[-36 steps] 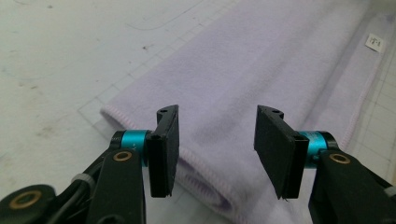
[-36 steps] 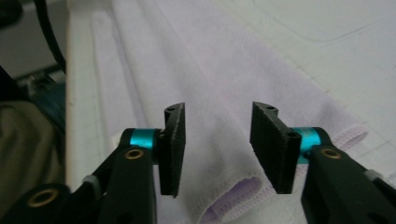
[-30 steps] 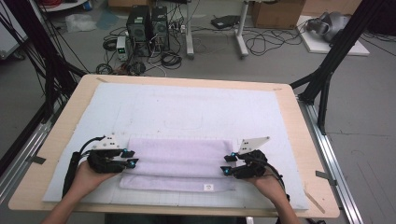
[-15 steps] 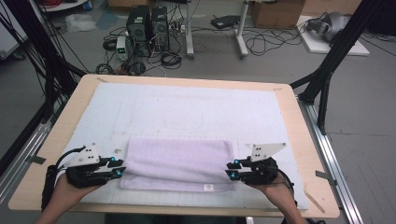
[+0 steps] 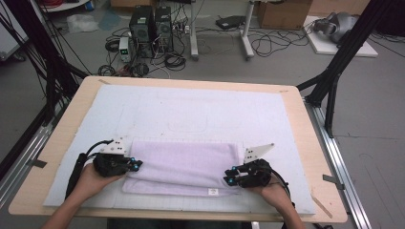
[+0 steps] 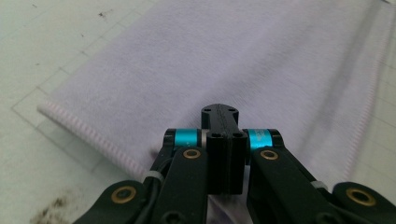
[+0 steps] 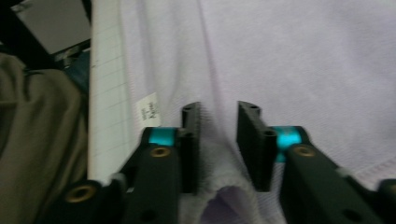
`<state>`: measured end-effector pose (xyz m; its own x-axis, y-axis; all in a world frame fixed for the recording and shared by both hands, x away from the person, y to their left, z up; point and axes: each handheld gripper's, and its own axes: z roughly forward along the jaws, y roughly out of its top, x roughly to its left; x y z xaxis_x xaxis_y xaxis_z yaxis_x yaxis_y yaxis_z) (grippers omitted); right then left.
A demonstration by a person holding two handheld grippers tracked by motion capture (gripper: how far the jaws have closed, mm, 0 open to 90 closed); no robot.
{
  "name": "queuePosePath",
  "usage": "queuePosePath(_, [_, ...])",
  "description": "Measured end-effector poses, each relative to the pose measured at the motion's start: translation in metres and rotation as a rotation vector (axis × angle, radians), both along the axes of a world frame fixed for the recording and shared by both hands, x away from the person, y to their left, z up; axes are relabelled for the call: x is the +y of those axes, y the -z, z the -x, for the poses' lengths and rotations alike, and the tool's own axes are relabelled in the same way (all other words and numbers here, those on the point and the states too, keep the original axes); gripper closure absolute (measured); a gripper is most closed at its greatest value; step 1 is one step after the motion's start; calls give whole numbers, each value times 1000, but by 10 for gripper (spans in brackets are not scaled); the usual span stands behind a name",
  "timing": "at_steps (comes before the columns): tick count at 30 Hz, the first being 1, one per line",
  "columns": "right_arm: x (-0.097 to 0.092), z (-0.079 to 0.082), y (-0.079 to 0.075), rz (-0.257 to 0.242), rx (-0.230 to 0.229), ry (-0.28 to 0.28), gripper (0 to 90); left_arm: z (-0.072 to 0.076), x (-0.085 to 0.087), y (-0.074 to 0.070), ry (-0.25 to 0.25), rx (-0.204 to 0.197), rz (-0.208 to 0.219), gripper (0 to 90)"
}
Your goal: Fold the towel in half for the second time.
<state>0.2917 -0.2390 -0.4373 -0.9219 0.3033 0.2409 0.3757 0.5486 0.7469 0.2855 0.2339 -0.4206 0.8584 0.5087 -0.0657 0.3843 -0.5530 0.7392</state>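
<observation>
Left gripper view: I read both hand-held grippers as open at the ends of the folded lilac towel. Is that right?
Not quite. The left hand-held gripper has its jaws pressed together, shut, over the towel; the left gripper view shows it. The right hand-held gripper is open, with towel fabric between its jaws. Both sit at the towel's ends.

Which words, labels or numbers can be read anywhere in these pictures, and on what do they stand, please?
None can be read.
Small white tag on the towel: dark print, too blurred to read; in the high view too small.
Mat under the towel: printed grid lines and outlines, no legible figures.
Right gripper, left gripper: no markings to read.
</observation>
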Motion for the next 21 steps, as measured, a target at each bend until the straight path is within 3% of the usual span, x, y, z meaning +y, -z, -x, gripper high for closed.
queuePosePath(4, [-1, 13, -9, -24, -4, -38, 830, 33, 20, -12, 0, -33, 31, 897])
queuePosePath(6, [-4, 21, -15, -40, -30, -44, 805, 38, 25, -17, -15, -57, 45, 883])
queuePosePath(8, [-6, 19, -18, -45, -34, -23, 762, 29, 23, -19, -35, -60, 39, 724])
queuePosePath(11, [-7, 9, -17, -53, -35, 22, 685, 11, 12, -18, -52, -62, 34, 589])
queuePosePath(14, [-7, 1, -13, -38, -39, 45, 652, -7, 0, -14, -49, -26, 30, 508])
queuePosePath(16, [-7, -3, -11, -30, -37, 54, 640, -17, -6, -10, -34, 22, 20, 475])
queuePosePath(18, [-6, -6, -9, -27, -25, 59, 637, -22, -9, -5, -7, 60, 2, 503])
queuePosePath(20, [-5, -7, -7, -17, -26, 51, 634, -17, -8, -4, 28, 55, -3, 762])
queuePosePath(21, [-5, -6, -6, -21, -27, 48, 633, -12, -5, -4, 39, 58, 6, 832])
